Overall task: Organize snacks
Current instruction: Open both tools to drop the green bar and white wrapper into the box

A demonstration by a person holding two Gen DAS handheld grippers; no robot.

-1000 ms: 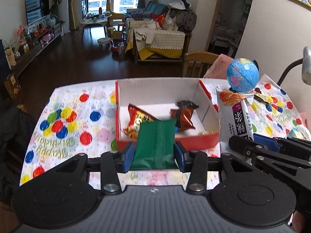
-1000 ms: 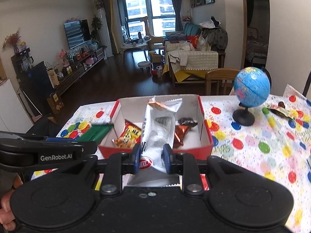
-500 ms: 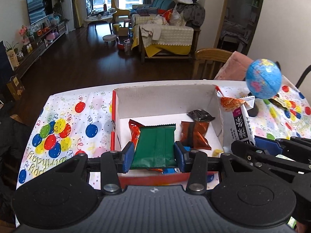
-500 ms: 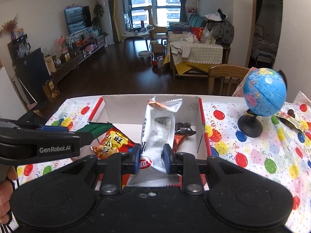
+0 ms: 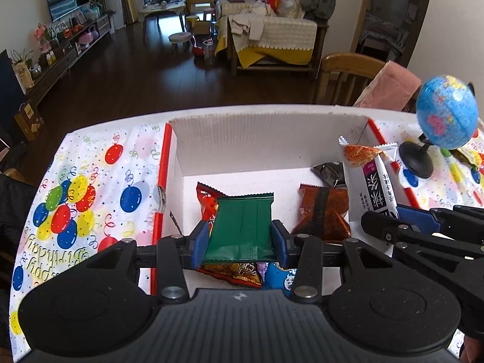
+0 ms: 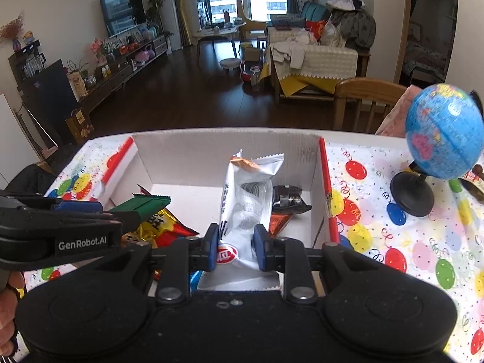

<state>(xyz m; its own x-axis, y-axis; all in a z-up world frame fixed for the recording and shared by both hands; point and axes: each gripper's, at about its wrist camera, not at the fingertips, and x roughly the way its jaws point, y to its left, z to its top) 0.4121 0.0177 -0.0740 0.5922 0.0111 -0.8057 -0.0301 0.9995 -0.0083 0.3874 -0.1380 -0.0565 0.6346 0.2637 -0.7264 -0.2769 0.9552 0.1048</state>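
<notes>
Holding: left claw pinching green packet by its two side edges, blue pads pressed on it, lower centre of the left wrist view.
Gripping too: right claw pinching white packet near its lower end, lower centre of the right wrist view; packet standing nearly upright between the pads.
Green packet place: over the open box, above the left part of its floor, a red-orange snack bag partly covered behind it.
White packet place: over the right half of the box in the right wrist view; in the left wrist view seen at centre right, at the right wall of the box.
Box: white inside, red rims left and right, standing on the counter with a balloon-pattern cloth.
Box contents: brown-red packet right of the green one, small dark packet at the far right corner, yellow-red bag low at the left in the right wrist view, blue wrapper at the near edge.
Beside the box: globe on a black foot, at the right edge of both views, well apart from both claws.
Person: part of a hand at the lower left edge of the right wrist view, behind the left claw body.
Background: living room with dark floor, sofa, wooden chair, television at upper left.
</notes>
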